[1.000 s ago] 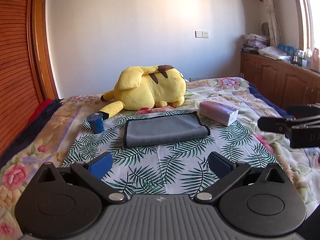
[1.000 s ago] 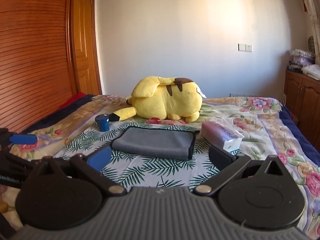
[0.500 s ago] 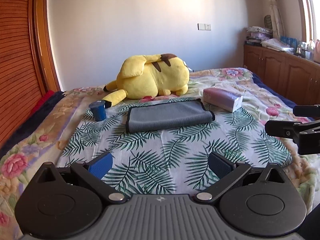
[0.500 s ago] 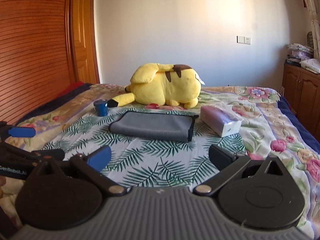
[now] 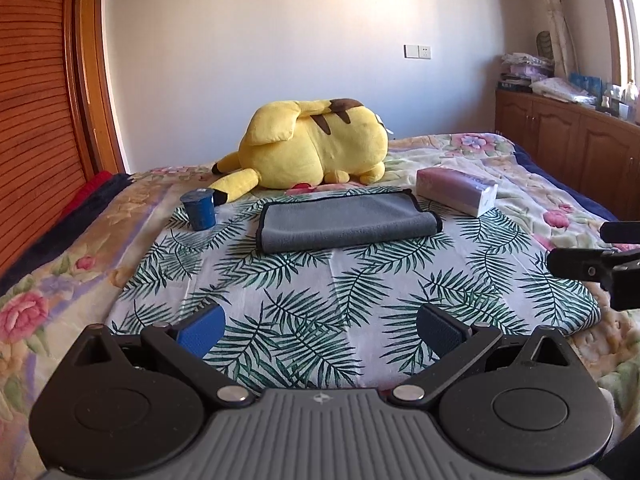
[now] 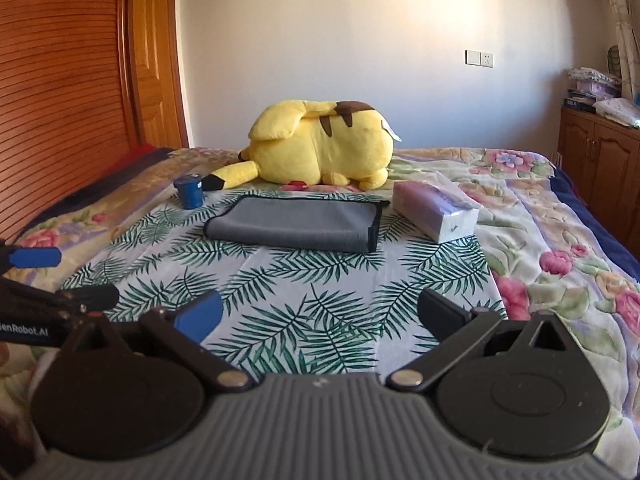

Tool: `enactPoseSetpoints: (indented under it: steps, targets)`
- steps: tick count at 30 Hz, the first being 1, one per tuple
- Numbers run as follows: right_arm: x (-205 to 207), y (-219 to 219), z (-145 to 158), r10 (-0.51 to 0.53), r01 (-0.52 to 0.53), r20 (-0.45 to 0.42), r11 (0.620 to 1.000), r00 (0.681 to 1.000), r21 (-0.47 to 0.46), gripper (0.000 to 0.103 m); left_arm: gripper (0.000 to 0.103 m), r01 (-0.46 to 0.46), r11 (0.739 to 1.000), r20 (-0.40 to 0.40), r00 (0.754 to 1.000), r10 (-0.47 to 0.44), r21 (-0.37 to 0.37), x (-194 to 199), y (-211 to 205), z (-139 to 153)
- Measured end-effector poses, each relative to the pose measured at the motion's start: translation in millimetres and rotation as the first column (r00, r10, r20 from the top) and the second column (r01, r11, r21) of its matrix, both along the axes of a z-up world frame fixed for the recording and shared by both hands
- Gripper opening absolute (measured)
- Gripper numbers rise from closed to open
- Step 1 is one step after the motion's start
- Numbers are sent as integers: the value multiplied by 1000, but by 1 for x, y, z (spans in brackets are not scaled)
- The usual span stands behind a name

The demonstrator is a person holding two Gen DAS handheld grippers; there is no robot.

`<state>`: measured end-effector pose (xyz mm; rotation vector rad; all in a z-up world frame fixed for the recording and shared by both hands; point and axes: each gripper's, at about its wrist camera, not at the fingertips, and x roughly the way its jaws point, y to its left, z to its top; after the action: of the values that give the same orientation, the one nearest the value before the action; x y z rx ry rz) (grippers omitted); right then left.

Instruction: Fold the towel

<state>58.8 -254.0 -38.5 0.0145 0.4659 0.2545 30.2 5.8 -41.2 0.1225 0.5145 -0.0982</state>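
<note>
We judge the fold finished: the grey towel (image 5: 348, 220) lies doubled at 12 o'clock, well apart from our left gripper (image 5: 320, 330) and right gripper (image 6: 318, 314), both wide and empty.

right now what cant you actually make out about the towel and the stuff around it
- Gray towel: its layer count is unclear in both wrist views, since the low angle shows only the top and the near rolled edge.
- Blue cup: its label is too small to read.
- Yellow plush: its face is hidden in both views, turned down into the bed.
- Right gripper: the left wrist view's right edge cuts it off.
- Left gripper: the right wrist view's left edge cuts it off.
</note>
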Motion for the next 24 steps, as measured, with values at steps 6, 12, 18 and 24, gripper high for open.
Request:
enactPoseSetpoints:
  steps: [6, 12, 18, 24]
  targets:
    - [1, 0, -2, 0, 0, 3, 1000, 1000, 0, 103, 103, 0, 1000, 3, 1000, 0, -4, 0, 0, 0]
    - [3, -1, -3, -7, 7, 5, 1000, 1000, 3, 103, 103, -13, 1000, 15, 1000, 13, -2, 0, 3, 0]
    - [3, -4, -3, -15, 15, 12, 1000, 1000, 15, 103, 103, -25, 1000, 57, 998, 25, 1, -5, 4, 6]
    - [4, -8, -2, -25, 25, 20, 999, 999, 27, 103, 103, -38, 999, 90, 995, 38, 0, -9, 7, 11]
